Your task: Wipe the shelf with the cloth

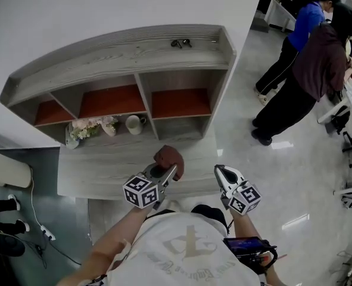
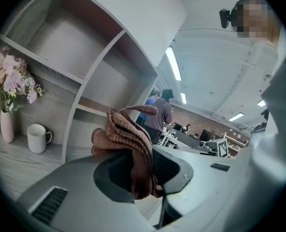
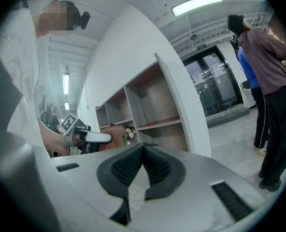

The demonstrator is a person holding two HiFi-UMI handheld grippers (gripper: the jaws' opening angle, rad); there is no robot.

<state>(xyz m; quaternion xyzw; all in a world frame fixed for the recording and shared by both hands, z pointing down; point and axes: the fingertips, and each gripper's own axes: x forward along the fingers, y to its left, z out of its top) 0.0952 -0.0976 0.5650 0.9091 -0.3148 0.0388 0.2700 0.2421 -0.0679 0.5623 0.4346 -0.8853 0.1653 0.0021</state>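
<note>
A grey wooden shelf unit (image 1: 122, 58) with open compartments stands against the wall; its lower ledge (image 1: 104, 162) runs toward me. A bunched brown cloth (image 1: 169, 158) hangs above the ledge's right end, and my left gripper (image 1: 174, 171) is shut on it. In the left gripper view the cloth (image 2: 130, 144) spills out from between the jaws, with the shelf compartments (image 2: 80, 57) behind. My right gripper (image 1: 220, 173) hovers just right of the ledge's edge, shut with nothing in it. The right gripper view shows its jaws (image 3: 142, 151) meeting, the shelf (image 3: 147, 105) beyond.
A vase of pink flowers (image 1: 86, 127) and a white mug (image 1: 134, 124) stand on the ledge under the compartments. A small dark object (image 1: 180, 42) lies on the shelf's top. Two people (image 1: 310, 58) stand on the glossy floor to the right.
</note>
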